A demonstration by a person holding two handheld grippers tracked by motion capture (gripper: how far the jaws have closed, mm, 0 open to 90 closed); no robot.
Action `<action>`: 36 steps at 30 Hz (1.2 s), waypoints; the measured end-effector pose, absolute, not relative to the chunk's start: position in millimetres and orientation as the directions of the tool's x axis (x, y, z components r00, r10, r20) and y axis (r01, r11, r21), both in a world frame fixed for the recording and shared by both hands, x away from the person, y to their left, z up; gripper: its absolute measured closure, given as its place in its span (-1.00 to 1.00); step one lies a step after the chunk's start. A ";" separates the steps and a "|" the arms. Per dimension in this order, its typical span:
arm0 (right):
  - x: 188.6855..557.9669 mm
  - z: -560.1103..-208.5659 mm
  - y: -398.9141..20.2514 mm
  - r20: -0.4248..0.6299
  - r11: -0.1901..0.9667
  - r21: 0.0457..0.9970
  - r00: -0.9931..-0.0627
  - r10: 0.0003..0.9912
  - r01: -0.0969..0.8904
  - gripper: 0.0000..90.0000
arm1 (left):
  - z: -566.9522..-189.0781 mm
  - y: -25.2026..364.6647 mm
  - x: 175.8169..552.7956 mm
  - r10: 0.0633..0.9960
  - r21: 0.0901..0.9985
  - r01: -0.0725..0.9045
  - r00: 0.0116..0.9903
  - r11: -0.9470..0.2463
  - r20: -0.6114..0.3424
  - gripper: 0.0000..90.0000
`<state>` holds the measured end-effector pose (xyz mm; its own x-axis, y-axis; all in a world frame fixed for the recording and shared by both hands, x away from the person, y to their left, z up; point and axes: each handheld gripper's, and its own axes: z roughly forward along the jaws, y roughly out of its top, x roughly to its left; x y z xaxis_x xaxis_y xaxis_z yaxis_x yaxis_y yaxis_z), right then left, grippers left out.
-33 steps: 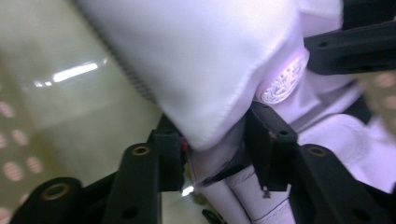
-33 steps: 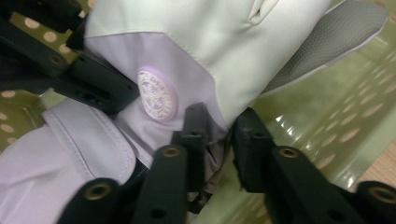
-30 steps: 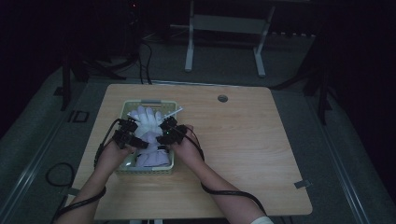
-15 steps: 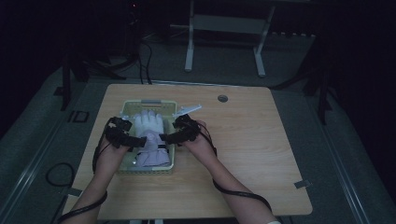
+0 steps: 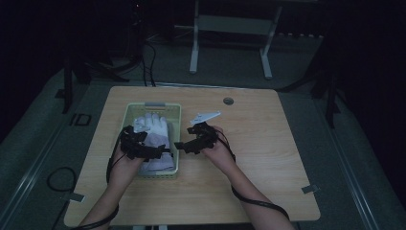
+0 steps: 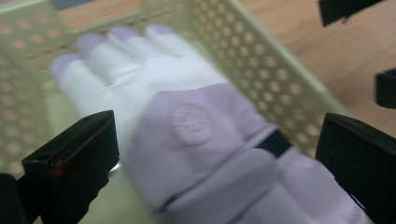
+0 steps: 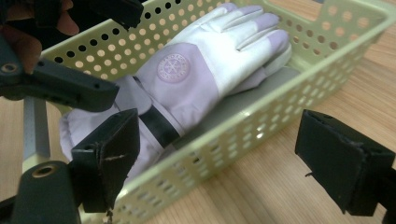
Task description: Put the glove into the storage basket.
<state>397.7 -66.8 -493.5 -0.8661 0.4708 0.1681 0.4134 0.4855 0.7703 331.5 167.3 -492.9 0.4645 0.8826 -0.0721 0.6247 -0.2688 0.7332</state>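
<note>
Now released: both tongs, left (image 5: 160, 152) and right (image 5: 184, 143), just opened wide, holding nothing. Advise lifting clear of glove (image 5: 154, 130) and basket (image 5: 175, 125) without snagging.

A pale green perforated plastic basket (image 5: 173, 111) stands on the left half of the light wooden table (image 5: 268, 167), with its long sides running away from the person. In the basket lies a white and lilac padded glove (image 5: 154, 132), flat, its fingers toward the far end and its cuff toward the near end. The black two-jaw left gripper (image 5: 163, 152) is over the near part of the basket, above the cuff. The black two-jaw right gripper (image 5: 178, 145) is just beside the right wall of the basket, over the table. A small round metal disc (image 5: 228, 101) sits in the table behind the right gripper, near the far edge.
</note>
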 end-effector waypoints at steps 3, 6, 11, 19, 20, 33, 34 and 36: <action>396.7 -494.2 -75.8 0.156 0.491 0.768 -0.863 0.481 0.412 -0.69 | -491.2 157.7 330.0 0.860 0.741 0.619 0.499 -0.262 -0.112 -1.00; 396.3 -495.2 -81.8 0.160 0.488 0.766 -0.860 0.485 0.418 -0.69 | -490.3 147.9 327.8 0.842 0.745 0.610 0.525 -0.268 -0.127 -1.00; 393.7 -497.5 -96.8 0.154 0.489 0.766 -0.858 0.491 0.417 -0.69 | -487.6 129.5 322.0 0.804 0.762 0.581 0.578 -0.285 -0.139 -1.00; 387.4 -502.5 -122.2 0.149 0.483 0.766 -0.849 0.506 0.423 -0.69 | -485.7 92.6 309.7 0.721 0.784 0.513 0.681 -0.349 -0.125 -1.00; 386.5 -504.1 -125.5 0.148 0.486 0.764 -0.848 0.509 0.425 -0.69 | -486.0 88.1 308.8 0.712 0.782 0.504 0.693 -0.367 -0.113 -1.00; 374.8 -523.3 -168.5 0.140 0.483 0.753 -0.827 0.545 0.446 -0.71 | -499.8 41.2 296.3 0.603 0.770 0.477 0.783 -0.424 -0.153 -1.00; 374.0 -525.6 -172.4 0.139 0.483 0.752 -0.824 0.549 0.448 -0.71 | -501.1 37.9 295.2 0.596 0.769 0.475 0.788 -0.428 -0.155 -1.00; 372.3 -529.5 -180.1 0.142 0.481 0.750 -0.821 0.554 0.454 -0.71 | -504.4 31.2 292.9 0.576 0.767 0.466 0.802 -0.441 -0.156 -1.00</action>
